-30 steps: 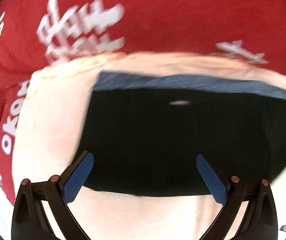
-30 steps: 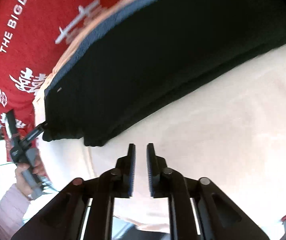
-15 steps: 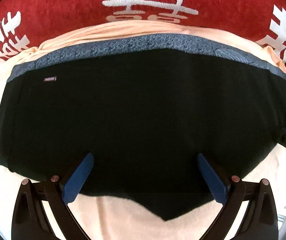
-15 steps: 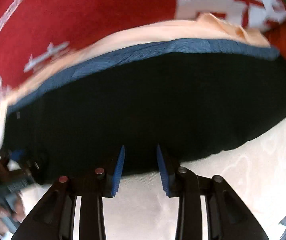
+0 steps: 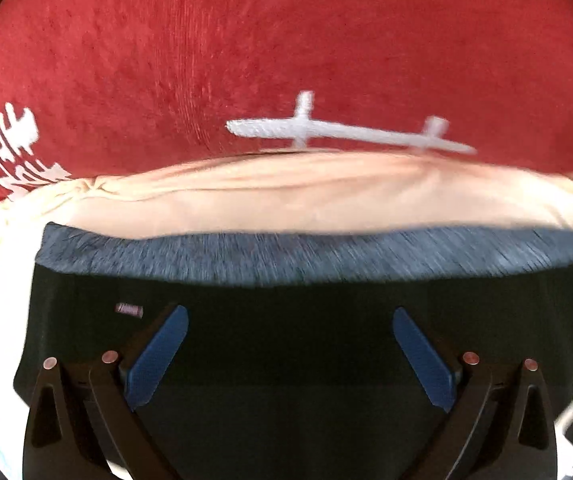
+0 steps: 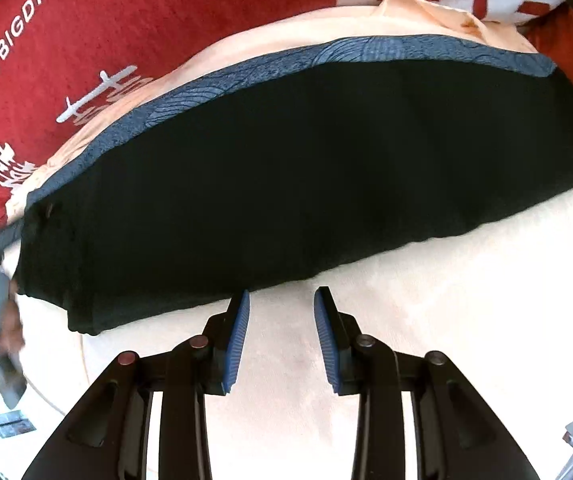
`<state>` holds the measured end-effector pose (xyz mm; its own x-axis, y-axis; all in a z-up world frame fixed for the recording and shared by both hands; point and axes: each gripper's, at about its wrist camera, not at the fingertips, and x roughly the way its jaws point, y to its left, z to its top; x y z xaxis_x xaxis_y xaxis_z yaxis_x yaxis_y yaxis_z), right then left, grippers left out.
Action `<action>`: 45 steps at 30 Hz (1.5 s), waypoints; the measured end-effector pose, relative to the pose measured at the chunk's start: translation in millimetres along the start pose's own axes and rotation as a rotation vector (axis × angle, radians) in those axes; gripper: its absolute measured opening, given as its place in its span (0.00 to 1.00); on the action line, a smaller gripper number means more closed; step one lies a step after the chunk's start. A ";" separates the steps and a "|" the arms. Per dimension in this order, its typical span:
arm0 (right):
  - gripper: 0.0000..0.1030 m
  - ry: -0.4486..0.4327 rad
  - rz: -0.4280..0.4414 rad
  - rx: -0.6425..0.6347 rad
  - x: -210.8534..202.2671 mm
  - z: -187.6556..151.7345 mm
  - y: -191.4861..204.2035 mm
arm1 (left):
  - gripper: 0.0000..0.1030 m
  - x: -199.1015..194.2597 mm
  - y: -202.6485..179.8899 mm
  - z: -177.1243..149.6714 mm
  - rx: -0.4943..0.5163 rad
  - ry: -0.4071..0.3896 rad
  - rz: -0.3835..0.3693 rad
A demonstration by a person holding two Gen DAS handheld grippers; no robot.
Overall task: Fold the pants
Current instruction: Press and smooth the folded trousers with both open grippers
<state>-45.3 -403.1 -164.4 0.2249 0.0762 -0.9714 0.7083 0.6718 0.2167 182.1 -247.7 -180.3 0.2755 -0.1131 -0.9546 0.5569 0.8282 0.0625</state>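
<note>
We had the pants [image 6: 306,168] lying flat on the peach sheet [image 6: 426,300], which was spread over the red cloth [image 5: 246,60], presumably to give a smooth, pale surface against which the black fabric showed clearly. The pants looked already folded into a wide, short panel, with the grey-blue waistband [image 5: 286,256] along the far edge and the near edge towards us. Our left gripper [image 5: 290,356] hung over the black fabric with its fingers wide apart and nothing between them, a stance that in our judgement suited either smoothing the panel or reaching for the waistband. Our right gripper [image 6: 282,332] sat just short of the near edge, over bare sheet, its fingers apart by a narrower gap and also holding nothing; we judged it placed to take that edge for the next fold. As for writing, a small tag [image 5: 129,310] near the left side of the pants was too blurred to read. The red cloth carried white print: "THE BIGDA" [image 6: 14,38] could be read in the right view, the rest cut off at the frame, alongside large white characters [image 5: 6,152] that we could not make out.
</note>
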 end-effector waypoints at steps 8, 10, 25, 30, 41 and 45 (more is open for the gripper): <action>0.52 -0.111 0.038 -0.091 -12.7 29.4 26.9 | 1.00 48.1 43.3 30.4 -0.117 0.027 0.137; 0.52 -0.057 0.036 -0.071 11.1 36.4 27.1 | 1.00 45.8 58.3 32.8 -0.118 0.043 0.152; 0.67 -0.036 0.034 -0.092 25.7 36.1 39.2 | 1.00 -1.6 177.4 -39.1 -0.222 0.102 0.239; 0.72 -0.012 -0.024 -0.129 29.1 38.2 53.6 | 1.00 -14.1 161.0 -42.3 -0.150 0.123 0.208; 0.73 -0.020 0.052 0.030 -14.4 21.5 3.5 | 1.00 -64.0 0.3 -51.8 0.068 0.094 0.029; 0.73 -0.053 0.058 0.141 -34.7 15.5 -45.2 | 1.00 -68.7 -61.2 -50.6 0.102 0.106 -0.040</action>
<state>-74.8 -447.5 -139.0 0.3008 0.0707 -0.9511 0.7791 0.5570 0.2878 89.5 -262.9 -133.3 0.1701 -0.0815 -0.9821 0.6436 0.7638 0.0481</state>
